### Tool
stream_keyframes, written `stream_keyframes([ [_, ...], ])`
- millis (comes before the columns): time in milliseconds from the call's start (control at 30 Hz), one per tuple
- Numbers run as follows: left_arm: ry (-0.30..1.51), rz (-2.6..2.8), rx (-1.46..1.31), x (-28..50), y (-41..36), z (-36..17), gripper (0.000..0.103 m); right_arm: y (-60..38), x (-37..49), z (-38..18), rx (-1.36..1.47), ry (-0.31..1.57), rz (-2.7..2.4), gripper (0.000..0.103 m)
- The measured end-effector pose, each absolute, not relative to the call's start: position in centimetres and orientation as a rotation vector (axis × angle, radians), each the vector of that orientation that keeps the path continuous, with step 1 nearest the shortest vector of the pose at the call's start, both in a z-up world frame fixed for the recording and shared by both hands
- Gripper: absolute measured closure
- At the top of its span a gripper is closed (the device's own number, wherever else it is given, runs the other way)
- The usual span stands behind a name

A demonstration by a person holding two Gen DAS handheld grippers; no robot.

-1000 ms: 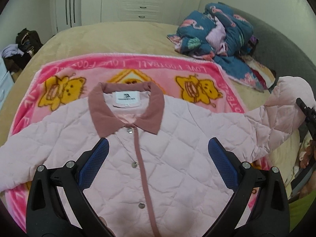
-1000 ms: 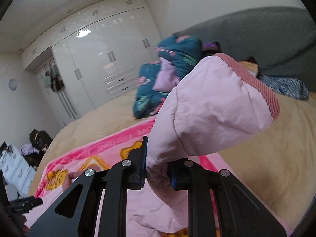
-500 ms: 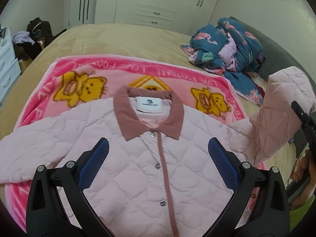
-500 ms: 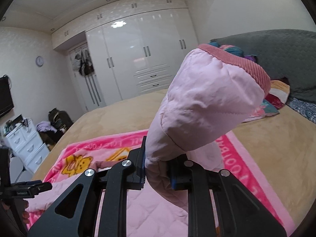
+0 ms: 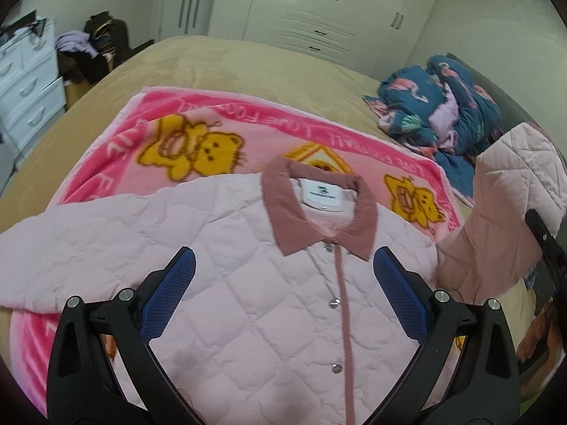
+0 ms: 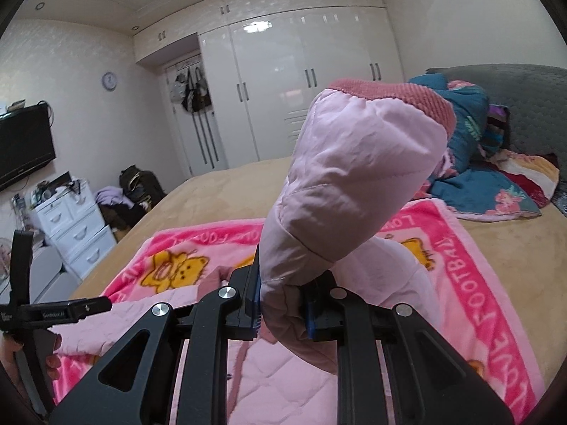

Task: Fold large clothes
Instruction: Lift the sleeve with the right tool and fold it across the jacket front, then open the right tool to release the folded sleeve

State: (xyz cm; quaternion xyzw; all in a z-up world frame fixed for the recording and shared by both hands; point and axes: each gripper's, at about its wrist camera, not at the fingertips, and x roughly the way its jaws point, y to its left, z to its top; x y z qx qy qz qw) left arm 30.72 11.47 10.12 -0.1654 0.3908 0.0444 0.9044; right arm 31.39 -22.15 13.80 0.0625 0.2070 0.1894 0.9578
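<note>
**Op:** Bedroom, white wardrobe wall [image 6: 301, 81] at 12 o'clock in my right wrist view, tan bedspread [image 5: 230, 67] across the bed. Pink teddy-bear blanket [image 5: 219, 131] is spread on it.

**Log:** Where's the garment?

**Op:** Pink quilted jacket [image 5: 248, 283] lies front-up on the blanket, snaps closed down the placket, dusty-rose collar [image 5: 319, 223] toward 12 in the left view, white neck label showing. One sleeve runs flat out toward 9 o'clock, past the blanket's edge.

**Log:** Other sleeve?

**Op:** Raised sleeve [image 6: 354, 191] stands off the bed. I have my right gripper [image 6: 281, 310] clamped on it, blue pads pinching a bunched fold of fabric. The ribbed rose cuff [image 6: 400, 101] tops it at about 1 o'clock in the right view. From the left wrist, that same sleeve shows at 3 o'clock, lifted beside the jacket body.

**Log:** Left gripper?

**Op:** My left gripper [image 5: 283, 301] hovers over the jacket chest, fingers wide apart, blue pads [image 5: 170, 301] either side of the placket, nothing between them. I cannot tell whether the tips touch the fabric.

**Log:** Surroundings?

**Op:** Crumpled teal flamingo-print quilt [image 5: 439, 106] at 2 o'clock in the left view, against the grey headboard [image 6: 524, 113]. White drawer unit [image 6: 71, 230] at 9 in the right view, dark television [image 6: 24, 141] above it, round wall clock [image 6: 110, 80] at 10.
</note>
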Motion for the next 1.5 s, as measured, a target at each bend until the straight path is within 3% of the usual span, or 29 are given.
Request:
stream_keyframes([
  [367,0.806,0.088,-0.418,28.6,13.7,8.8,0.009,-16.3,31.6,9.5,0.086,0.484,0.454,0.086],
  [867,0.816,0.017,-0.530,26.7,14.1,6.8,0.009,-6.4,30.1,-1.5,-0.103,0.706,0.529,0.085],
  [1167,0.856,-0.013,-0.650,26.0,15.3,4.0,0.009,-2.4,27.3,-6.5,-0.265,0.812,0.601,0.072],
  [1333,0.903,-0.020,-0.712,25.9,16.0,1.9,0.009,-1.5,25.7,-6.6,-0.286,0.841,0.664,0.036],
  [1433,0.948,-0.030,-0.753,26.0,16.2,0.2,0.009,-2.8,25.1,-5.7,-0.208,0.860,0.700,0.024],
  [1500,0.980,-0.037,-0.775,26.1,16.2,-0.9,0.009,-4.6,24.7,-4.7,-0.105,0.872,0.724,0.023],
])
